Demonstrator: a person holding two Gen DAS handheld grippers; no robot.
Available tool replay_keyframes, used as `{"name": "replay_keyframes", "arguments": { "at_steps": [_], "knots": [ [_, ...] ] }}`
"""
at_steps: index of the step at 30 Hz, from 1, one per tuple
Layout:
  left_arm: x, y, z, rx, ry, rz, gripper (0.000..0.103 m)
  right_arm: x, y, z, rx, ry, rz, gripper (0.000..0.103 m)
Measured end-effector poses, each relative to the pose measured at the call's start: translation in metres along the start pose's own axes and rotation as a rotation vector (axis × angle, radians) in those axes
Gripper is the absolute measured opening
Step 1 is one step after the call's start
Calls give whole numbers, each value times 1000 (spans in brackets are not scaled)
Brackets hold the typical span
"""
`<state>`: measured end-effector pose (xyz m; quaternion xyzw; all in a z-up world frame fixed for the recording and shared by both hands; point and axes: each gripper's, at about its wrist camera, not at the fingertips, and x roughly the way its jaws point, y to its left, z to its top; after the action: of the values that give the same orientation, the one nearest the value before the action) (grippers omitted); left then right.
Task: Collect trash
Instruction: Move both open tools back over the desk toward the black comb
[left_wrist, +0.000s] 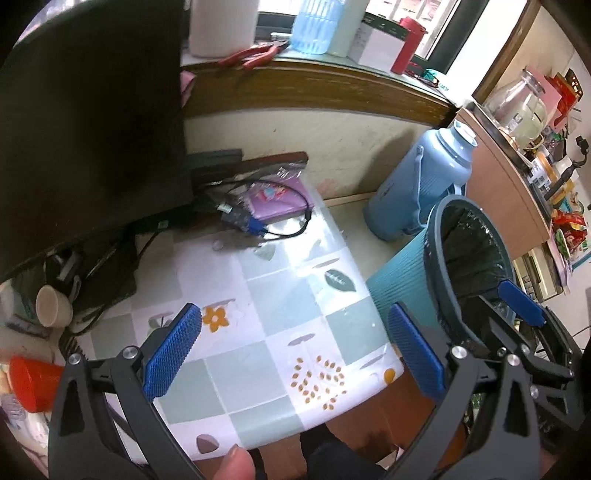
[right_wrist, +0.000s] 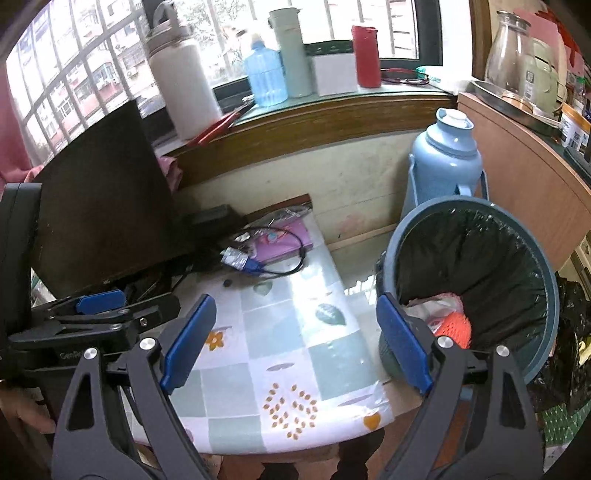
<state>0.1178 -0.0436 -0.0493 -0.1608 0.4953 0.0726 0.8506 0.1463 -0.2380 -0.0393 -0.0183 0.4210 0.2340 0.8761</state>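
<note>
Your left claw (left_wrist: 293, 354) and right claw (right_wrist: 295, 343) are both spread wide, gripping nothing, above the counter (right_wrist: 280, 332). One blue bin (right_wrist: 546, 295) stands beside it; trash (right_wrist: 448, 323), orange mesh and pink-white wrappers, lies inside its black liner.

No text reads clearly; only faint, partly legible lettering, "Gen…", sits on the left tongs (right_wrist: 122, 299) in the right wrist view.

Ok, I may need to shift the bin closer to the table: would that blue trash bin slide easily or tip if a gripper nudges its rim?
The blue trash bin is probably light: only a few scraps lie in its black liner. It is tall and widest at the rim, so a push there would likely tilt it before sliding. Pushing low on the ribbed wall seems safer.
</note>
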Motion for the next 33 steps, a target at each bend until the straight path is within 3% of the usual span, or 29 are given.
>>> {"name": "replay_keyframes", "arguments": {
  "at_steps": [18,33],
  "knots": [
    [-15,121,-72,-137,72,38,98,23,112,-60,-112,107,70,88],
    [-1,231,-164,-395,205,127,98,65,205,-122,-301,253,163,90]
  ]
}}
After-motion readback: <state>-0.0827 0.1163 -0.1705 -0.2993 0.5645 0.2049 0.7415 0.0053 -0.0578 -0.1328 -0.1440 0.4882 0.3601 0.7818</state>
